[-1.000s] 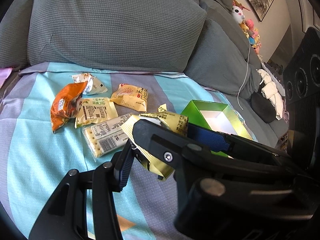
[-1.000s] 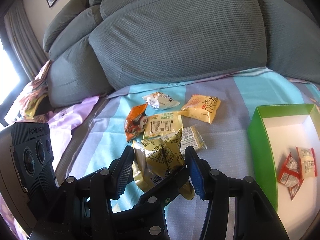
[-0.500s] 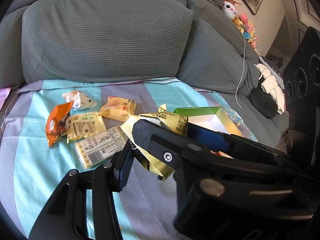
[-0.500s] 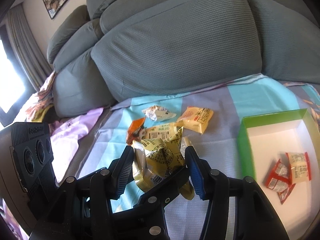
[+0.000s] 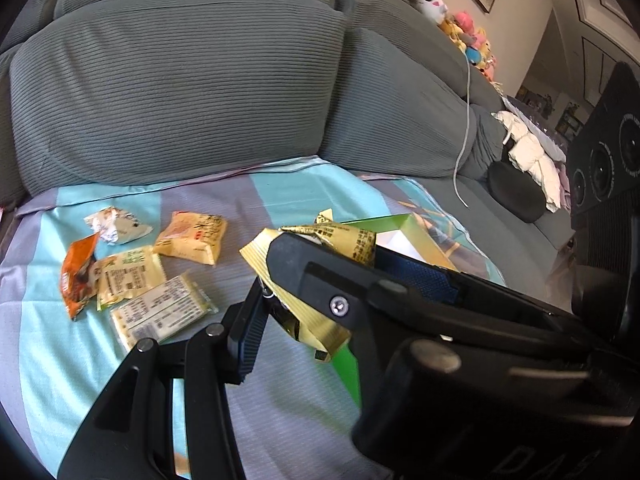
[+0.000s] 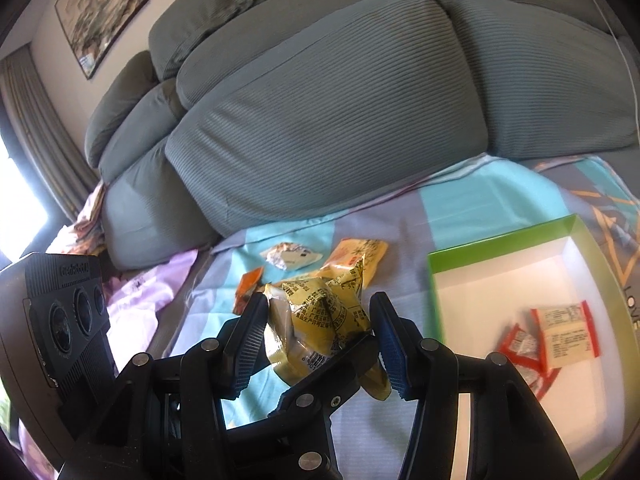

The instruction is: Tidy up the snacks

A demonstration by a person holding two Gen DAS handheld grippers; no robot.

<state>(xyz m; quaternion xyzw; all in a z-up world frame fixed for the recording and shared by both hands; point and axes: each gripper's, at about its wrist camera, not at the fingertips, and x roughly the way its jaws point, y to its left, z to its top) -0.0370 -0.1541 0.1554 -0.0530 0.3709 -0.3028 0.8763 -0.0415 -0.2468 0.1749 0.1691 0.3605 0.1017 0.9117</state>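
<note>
1. Nearest the right wrist camera, the right gripper [image 6: 320,328] is clamped on a crumpled gold snack packet [image 6: 316,316]: the packet fills the gap between the two blue-padded fingers [image 6: 386,332] and both pads press its sides.
2. In the left wrist view, the left gripper [image 5: 316,300] grips the same gold snack packet [image 5: 332,240] from the other side. The right gripper's black body crosses in front and hides one finger, while the visible left finger [image 5: 250,334] sits against the packet's lower edge.
3. The packet is lifted above the striped blue and grey cloth [image 6: 460,208], with nothing under it but the cloth.
4. Just to the right stands an open green box [image 6: 500,240] with a white floor, holding red and white sachets [image 6: 552,338].
5. Further back on the cloth lie loose snacks: a cracker pack [image 5: 160,312], an orange packet [image 5: 78,276], a pale yellow packet [image 5: 192,238] and a crumpled white wrapper [image 5: 116,228].
6. Behind everything rise the grey sofa cushions [image 6: 332,112].
</note>
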